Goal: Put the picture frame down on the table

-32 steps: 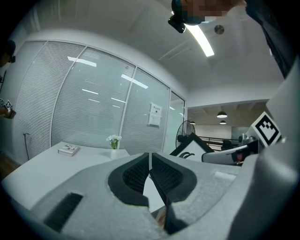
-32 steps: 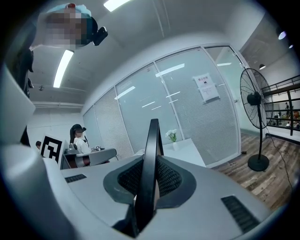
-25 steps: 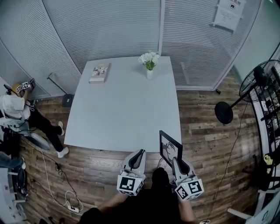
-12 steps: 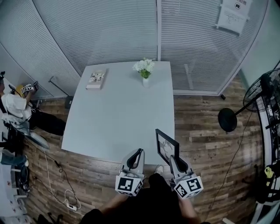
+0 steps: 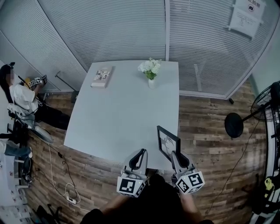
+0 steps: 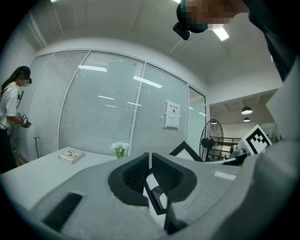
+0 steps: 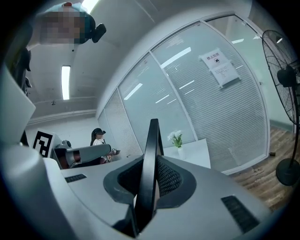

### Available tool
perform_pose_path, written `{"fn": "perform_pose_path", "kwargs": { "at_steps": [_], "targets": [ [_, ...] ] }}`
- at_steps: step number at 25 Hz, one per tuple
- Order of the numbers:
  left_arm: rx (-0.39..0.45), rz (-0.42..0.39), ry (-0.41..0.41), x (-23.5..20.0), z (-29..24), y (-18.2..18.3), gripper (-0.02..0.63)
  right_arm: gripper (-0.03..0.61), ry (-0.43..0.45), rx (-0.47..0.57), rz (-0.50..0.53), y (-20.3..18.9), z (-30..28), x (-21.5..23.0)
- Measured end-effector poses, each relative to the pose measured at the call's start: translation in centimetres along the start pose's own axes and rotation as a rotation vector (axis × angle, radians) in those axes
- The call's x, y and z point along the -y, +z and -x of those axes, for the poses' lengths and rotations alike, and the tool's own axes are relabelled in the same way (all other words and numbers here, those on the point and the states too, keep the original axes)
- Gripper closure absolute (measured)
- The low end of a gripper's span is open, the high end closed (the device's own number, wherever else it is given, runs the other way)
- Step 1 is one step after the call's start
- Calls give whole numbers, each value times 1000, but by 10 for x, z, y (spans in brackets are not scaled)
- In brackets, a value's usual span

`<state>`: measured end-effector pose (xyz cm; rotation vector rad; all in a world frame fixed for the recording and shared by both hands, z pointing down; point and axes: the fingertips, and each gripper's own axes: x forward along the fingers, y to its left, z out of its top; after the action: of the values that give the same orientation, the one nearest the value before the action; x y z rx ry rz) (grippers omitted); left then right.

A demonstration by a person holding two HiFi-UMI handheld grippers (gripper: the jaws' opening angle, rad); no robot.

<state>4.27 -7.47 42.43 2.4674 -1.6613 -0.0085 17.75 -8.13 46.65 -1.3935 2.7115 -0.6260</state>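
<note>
The right gripper (image 5: pixel 176 158) clamps the picture frame (image 5: pixel 168 143) upright at the near right corner of the table (image 5: pixel 118 118). The left gripper (image 5: pixel 139 156) is closed on nothing. The frame apparently is not yet set down.

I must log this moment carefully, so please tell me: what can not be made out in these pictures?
- Image in the picture frame: too small in head view; right gripper view shows only its edge.
- Frame's lower corner: hidden by the right gripper in head view.
- Book cover: too small, head view.
- Wall notice: cut by the top edge, head view.
</note>
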Motion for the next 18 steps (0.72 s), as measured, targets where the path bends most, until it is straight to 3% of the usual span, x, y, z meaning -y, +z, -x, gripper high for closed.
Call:
{"fn": "perform_pose_path", "kwargs": {
  "at_steps": [18],
  "targets": [
    [-8, 24, -48, -75, -124, 11, 580, 522, -40, -95, -65, -2, -141, 69]
  ]
}}
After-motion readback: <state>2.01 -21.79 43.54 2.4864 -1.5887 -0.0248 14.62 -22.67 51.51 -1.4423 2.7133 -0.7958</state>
